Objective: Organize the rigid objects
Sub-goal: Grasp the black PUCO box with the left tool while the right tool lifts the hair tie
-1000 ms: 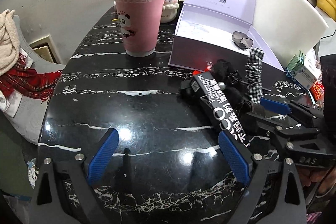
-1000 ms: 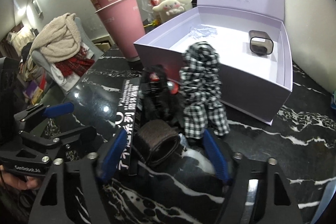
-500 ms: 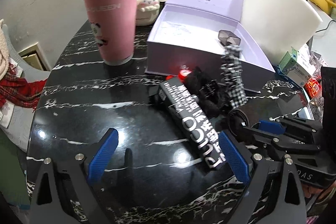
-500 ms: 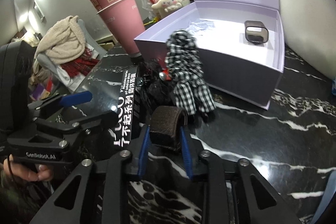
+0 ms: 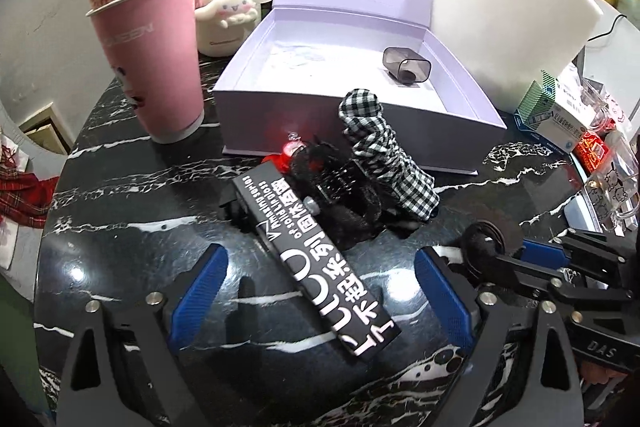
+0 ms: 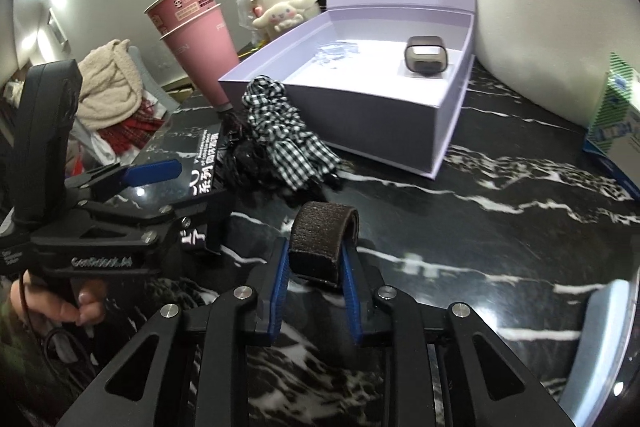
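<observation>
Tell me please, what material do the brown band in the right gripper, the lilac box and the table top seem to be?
Brown band: probably fuzzy fabric or felt; matte, fibrous surface. Right gripper is shut on it.
Lilac box: likely rigid cardboard; smooth matte walls, crisp edges.
Table top: looks like polished black marble or an imitation; white veins, glossy reflections.

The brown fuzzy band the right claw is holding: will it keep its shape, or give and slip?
The brown band will probably give: its loop looks pinched narrow between the right claw's fingers. Its fuzzy surface suggests good friction, so slipping seems unlikely. It looks light, and set down on its curved side it might roll.
</observation>
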